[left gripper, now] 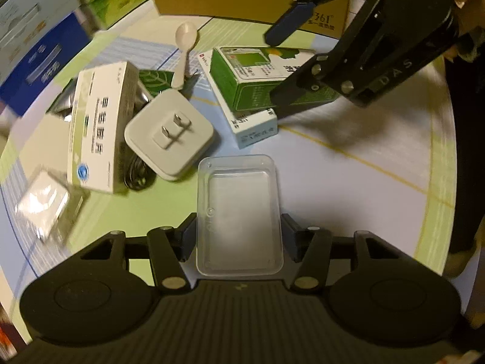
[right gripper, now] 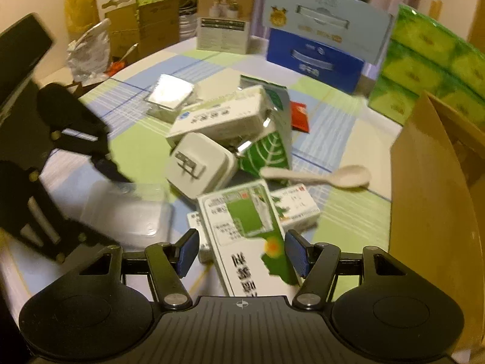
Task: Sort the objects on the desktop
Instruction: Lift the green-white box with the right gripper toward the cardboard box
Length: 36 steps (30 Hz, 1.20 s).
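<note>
Surface: checked green/blue/white tablecloth (left gripper: 348, 188), cluttered; cartons and tissue packs stacked round the far edge, brown cardboard box (right gripper: 436, 188) at 3 o'clock in right wrist view.
Pile: white charger plug (left gripper: 169, 133) prongs up, leaning on a white medicine box (left gripper: 100, 127); white spoon (left gripper: 185, 51) at 12 o'clock behind them; foil tray (right gripper: 171, 94) farther back.
Left gripper (left gripper: 238, 236): fingers closed in on a clear plastic tub (left gripper: 238, 209), 1 pad on each long side, looks gripped; tub empty, low over or on the cloth, can't tell which.
Right gripper (right gripper: 242, 253): jaws wide apart, holding nothing; blue pads (right gripper: 295, 251) straddle the near end of the green-and-white box (right gripper: 248, 233), right pad touching or nearly so, left pad clear w/ a gap.
Green box: lies tilted on top of 2 flatter white boxes (right gripper: 298, 209), at 6 o'clock of the pile, between the right fingers.
Step (est.): tub being positioned by left; right lining up a pick on the green box.
Next move needs: close right jaws square on the box's sides, lift w/o dragging the boxes under it, then to tub or cardboard box; which one can't be told.
Risk: box is tilted and may twist in the pads.
</note>
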Each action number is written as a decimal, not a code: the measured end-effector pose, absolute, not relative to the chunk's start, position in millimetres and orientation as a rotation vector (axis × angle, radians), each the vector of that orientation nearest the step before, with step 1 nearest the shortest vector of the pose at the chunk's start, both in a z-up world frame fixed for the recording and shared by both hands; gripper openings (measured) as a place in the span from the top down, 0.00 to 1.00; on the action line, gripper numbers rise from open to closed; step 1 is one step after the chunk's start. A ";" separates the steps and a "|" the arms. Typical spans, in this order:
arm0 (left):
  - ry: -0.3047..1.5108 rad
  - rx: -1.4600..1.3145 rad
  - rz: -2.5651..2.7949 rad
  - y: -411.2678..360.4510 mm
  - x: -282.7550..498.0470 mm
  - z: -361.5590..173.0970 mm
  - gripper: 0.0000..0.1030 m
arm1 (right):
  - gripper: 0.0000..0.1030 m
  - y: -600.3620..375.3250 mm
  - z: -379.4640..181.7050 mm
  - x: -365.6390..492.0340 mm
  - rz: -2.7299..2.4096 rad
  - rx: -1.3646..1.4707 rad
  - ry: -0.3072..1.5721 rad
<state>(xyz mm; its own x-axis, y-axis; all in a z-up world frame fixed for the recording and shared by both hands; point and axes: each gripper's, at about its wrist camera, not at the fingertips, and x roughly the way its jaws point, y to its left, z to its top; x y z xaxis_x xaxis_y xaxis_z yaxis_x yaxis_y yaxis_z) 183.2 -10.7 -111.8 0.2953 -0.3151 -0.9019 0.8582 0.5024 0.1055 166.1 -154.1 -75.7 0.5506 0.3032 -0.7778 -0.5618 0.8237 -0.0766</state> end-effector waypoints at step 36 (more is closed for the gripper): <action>1.015 0.174 -0.318 -35.6 119.4 -108.7 0.50 | 0.39 -210.8 -96.5 93.2 0.343 -0.059 0.915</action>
